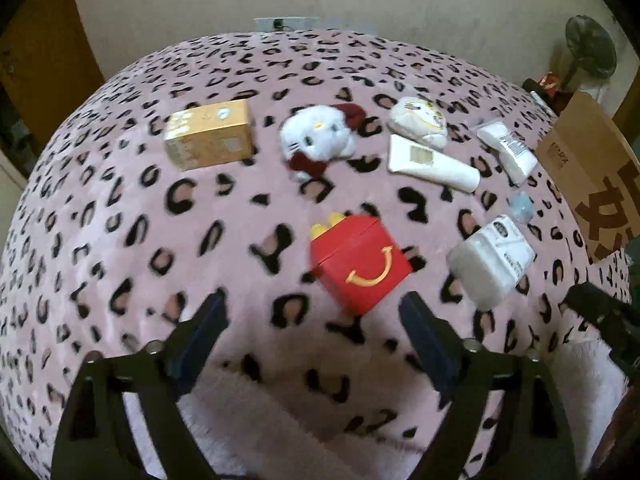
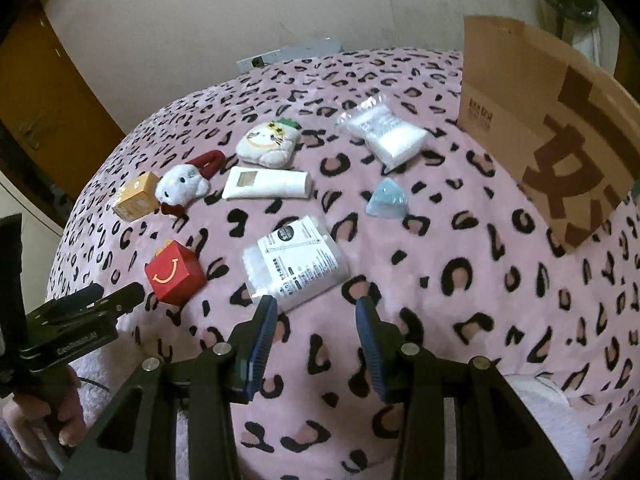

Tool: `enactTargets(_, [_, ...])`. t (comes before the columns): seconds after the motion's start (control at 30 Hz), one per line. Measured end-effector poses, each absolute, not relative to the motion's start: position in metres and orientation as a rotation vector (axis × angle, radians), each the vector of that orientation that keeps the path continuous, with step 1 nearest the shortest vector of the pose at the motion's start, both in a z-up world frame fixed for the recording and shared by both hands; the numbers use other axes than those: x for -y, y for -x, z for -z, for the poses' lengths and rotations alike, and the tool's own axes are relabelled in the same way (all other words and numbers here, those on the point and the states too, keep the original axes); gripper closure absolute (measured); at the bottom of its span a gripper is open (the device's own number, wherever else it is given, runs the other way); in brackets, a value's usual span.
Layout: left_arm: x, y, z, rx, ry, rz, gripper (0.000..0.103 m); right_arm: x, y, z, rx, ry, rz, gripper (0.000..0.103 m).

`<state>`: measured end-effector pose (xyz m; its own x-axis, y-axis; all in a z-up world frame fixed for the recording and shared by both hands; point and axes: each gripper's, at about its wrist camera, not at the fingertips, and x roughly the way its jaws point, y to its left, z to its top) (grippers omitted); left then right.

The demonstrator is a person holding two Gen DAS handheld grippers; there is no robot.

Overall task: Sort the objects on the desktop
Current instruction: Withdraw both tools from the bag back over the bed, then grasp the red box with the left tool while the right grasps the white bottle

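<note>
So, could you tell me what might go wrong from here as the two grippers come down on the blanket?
1. The left gripper has open jaws near the red box, which sits tilted on the soft blanket, so it may tip or slide.
2. The right gripper is beside the slippery clear packet, which could squirt out.
3. The grippers are close together and might collide.

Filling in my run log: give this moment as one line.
left gripper: open, empty, above red box | right gripper: open, empty, near white packet | nothing sorted yet
</note>
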<state>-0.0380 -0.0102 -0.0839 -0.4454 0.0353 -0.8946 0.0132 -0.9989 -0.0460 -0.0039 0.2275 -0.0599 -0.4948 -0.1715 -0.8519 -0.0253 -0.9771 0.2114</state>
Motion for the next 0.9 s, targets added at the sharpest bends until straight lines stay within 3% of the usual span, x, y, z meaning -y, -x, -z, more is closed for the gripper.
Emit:
enactTargets(0.3, [-0.007, 0.066, 0.107, 0.014, 1.659, -2.617, 0.006, -0.230, 0.023, 0.095, 0.434, -1.624, 2.541, 0.061])
enactTargets(0.6, [-0.006, 0.086, 0.124, 0.286, 1.804, -2.673, 0.006, -0.234, 0.040, 0.110, 0.550, -1.641, 2.525, 0.061])
enactTargets(0.9, [-0.014, 0.097, 0.151, 0.337, 1.892, -2.666, 0.006, -0.241, 0.057, 0.123, 0.749, -1.598, 2.470, 0.059])
